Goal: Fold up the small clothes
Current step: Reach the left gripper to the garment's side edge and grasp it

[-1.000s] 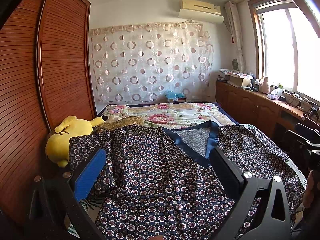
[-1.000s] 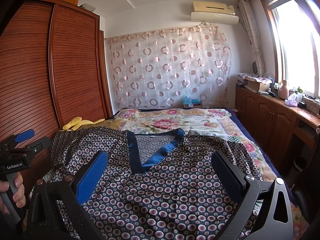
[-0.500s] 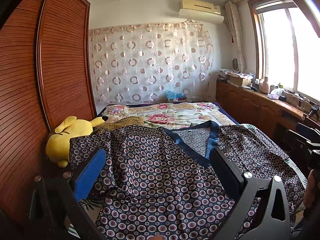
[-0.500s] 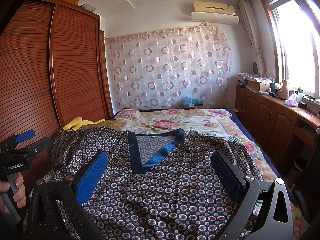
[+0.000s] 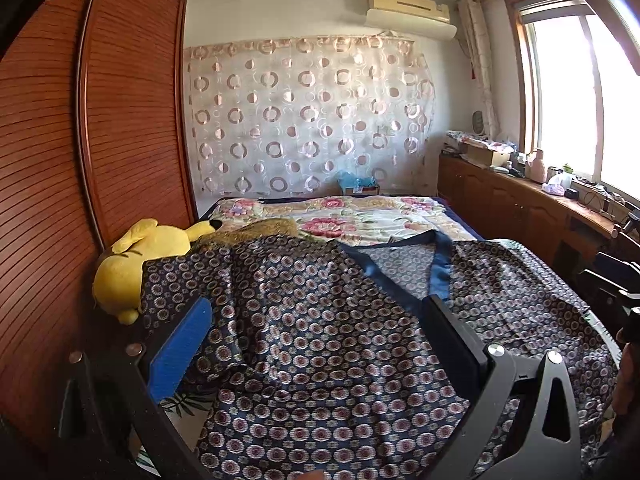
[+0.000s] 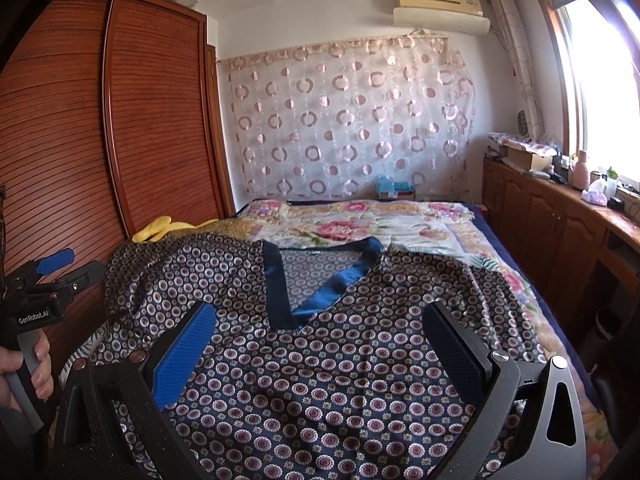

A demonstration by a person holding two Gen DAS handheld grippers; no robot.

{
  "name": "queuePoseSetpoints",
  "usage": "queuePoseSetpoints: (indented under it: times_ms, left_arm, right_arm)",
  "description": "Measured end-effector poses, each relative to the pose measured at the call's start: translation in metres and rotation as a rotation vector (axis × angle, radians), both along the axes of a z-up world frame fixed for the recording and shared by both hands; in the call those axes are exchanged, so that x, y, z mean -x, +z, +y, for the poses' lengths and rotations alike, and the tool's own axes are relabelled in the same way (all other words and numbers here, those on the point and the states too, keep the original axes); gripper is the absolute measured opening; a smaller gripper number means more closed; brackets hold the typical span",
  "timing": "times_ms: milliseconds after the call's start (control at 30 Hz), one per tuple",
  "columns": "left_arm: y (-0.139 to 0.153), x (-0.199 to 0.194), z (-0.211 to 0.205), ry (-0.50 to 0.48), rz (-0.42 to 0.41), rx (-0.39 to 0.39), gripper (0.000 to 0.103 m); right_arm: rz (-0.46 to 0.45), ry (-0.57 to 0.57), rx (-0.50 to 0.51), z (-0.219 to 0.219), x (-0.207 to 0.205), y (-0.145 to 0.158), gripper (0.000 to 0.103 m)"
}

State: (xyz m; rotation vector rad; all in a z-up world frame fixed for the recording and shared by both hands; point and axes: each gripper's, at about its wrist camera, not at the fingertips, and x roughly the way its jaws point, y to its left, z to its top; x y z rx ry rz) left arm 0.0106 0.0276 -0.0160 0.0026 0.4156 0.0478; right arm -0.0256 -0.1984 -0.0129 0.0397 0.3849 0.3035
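A dark blue patterned top [image 5: 320, 344] with a plain blue V-neck band [image 5: 400, 280] lies spread front-up on the bed. It also shows in the right wrist view [image 6: 340, 360], collar band [image 6: 320, 296] toward the far end. My left gripper [image 5: 316, 320] hovers open and empty above its left part. My right gripper [image 6: 320, 320] hovers open and empty above its middle. The left gripper's body [image 6: 36, 304] shows held by a hand at the left edge of the right wrist view.
The bed carries a floral quilt [image 5: 340, 220]. A yellow plush toy [image 5: 136, 256] lies at the bed's left edge against a wooden wardrobe [image 5: 80, 160]. Wooden cabinets [image 6: 560, 232] with clutter run along the right under the window. A patterned curtain [image 6: 352, 120] covers the far wall.
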Motion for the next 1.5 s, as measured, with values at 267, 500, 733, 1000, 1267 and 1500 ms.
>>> queuePoseSetpoints:
  times_ms: [267,500,733,1000,1267,1500]
  left_arm:
    - [-0.02,-0.014,0.029,0.032,0.052,-0.006,0.103]
    - [-0.033,-0.023,0.059,0.056,0.098,-0.021,0.103]
    - [-0.054,-0.036,0.104,0.086,0.164,0.021,0.103]
    - [-0.061,-0.055,0.146,0.087,0.193,0.082,0.084]
    - [-0.062,-0.08,0.175,0.12,0.209,0.097,0.064]
    - [-0.074,-0.099,0.183,0.051,0.264,0.123,0.026]
  right_arm:
    - [0.035,0.037,0.027,0.006,-0.014,-0.005,0.103]
    - [0.045,0.081,0.043,0.009,-0.019,-0.003,0.103]
    - [0.095,0.148,0.069,0.016,-0.033,-0.012,0.102]
    - [0.15,0.222,0.113,0.022,-0.032,-0.012,0.102]
    - [0.169,0.249,0.129,0.019,-0.026,-0.002,0.102]
    - [0.182,0.25,0.132,0.017,-0.032,-0.003,0.102]
